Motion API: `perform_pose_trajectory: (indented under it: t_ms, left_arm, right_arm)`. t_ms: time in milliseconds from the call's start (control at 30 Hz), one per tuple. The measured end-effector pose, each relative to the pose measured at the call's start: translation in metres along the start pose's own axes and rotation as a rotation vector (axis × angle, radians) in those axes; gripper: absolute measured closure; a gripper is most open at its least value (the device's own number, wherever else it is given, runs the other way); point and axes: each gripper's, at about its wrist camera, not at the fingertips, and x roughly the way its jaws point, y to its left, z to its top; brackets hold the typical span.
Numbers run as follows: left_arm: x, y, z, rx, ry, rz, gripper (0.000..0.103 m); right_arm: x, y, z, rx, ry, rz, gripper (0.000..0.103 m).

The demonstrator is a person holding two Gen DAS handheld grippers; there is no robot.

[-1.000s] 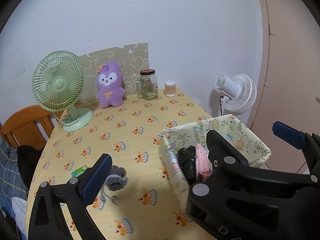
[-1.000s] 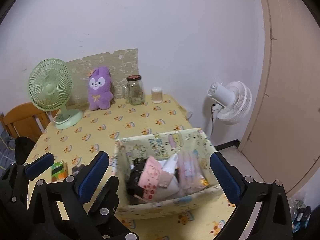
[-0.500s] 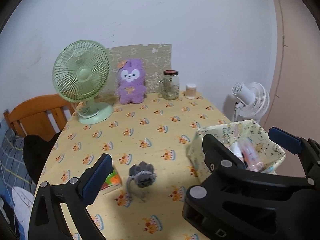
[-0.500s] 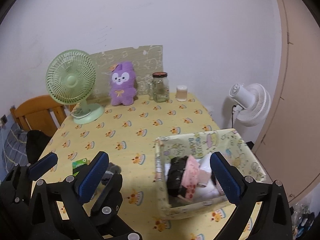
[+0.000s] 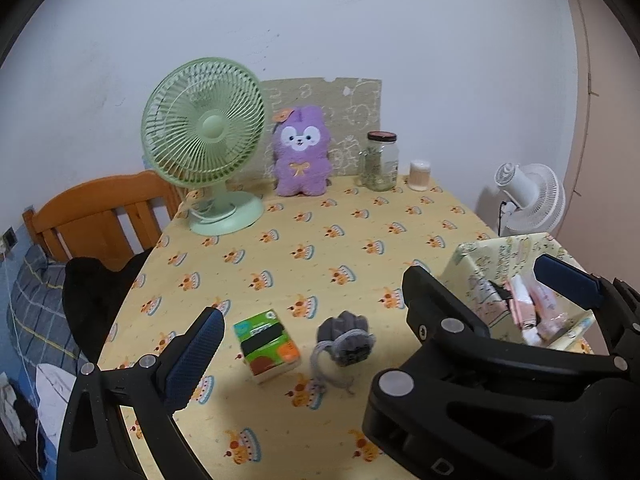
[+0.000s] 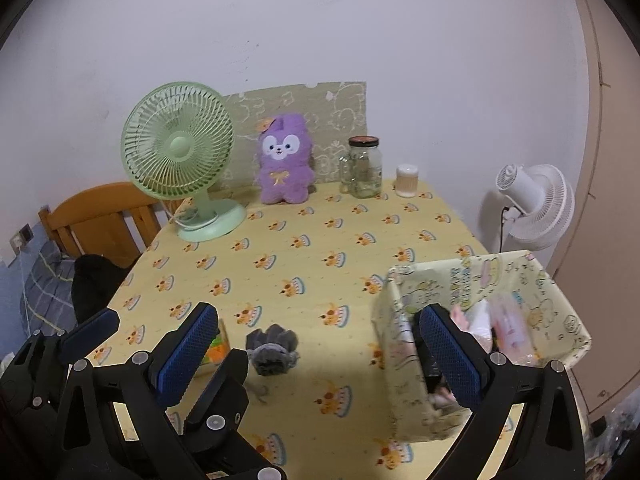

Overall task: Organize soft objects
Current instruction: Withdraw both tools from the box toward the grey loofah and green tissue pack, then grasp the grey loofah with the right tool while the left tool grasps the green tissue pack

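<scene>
A small grey plush with a cord (image 5: 345, 340) lies on the yellow tablecloth, also in the right wrist view (image 6: 273, 348). A green tissue pack (image 5: 267, 344) lies just left of it. A purple plush bunny (image 5: 302, 151) sits upright at the back. A patterned fabric basket (image 6: 472, 280) at the right holds pink and dark soft items (image 5: 524, 308). My left gripper (image 5: 384, 308) is open and empty above the grey plush. My right gripper (image 6: 316, 348) is open and empty between the grey plush and the basket.
A green desk fan (image 5: 208, 140), a glass jar (image 5: 379, 160) and a small cup (image 5: 419, 175) stand along the back. A white fan (image 5: 528, 200) stands beyond the table's right edge. A wooden chair (image 5: 100, 216) with dark cloth stands at the left.
Both grippers have swung left, so the basket sits further right in both views. The grey plush and the tissue pack have come toward the middle of the left wrist view.
</scene>
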Motion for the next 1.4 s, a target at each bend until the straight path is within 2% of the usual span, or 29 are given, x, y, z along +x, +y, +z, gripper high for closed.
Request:
perform_pose_trajectory:
  t_ms: [367, 800, 1100, 1167, 1400]
  left_arm:
    - [0.017, 0.03, -0.017, -0.027, 0.053, 0.054, 0.002]
    - [0.047, 0.049, -0.035, -0.061, 0.132, 0.072, 0.002]
    - [0.079, 0.055, -0.053, -0.097, 0.23, 0.088, 0.002]
    - [0.084, 0.056, -0.056, -0.103, 0.248, 0.089, 0.002]
    - [0.095, 0.054, -0.06, -0.09, 0.267, 0.093, 0.002]
  right_arm:
    - [0.025, 0.032, -0.014, -0.035, 0.035, 0.036, 0.001]
    - [0.063, 0.048, -0.032, -0.046, 0.098, 0.069, 0.001]
    - [0.095, 0.051, -0.047, -0.071, 0.165, 0.055, 0.005]
    - [0.103, 0.051, -0.05, -0.071, 0.184, 0.056, 0.008]
    - [0.122, 0.054, -0.054, -0.107, 0.219, 0.044, 0.011]
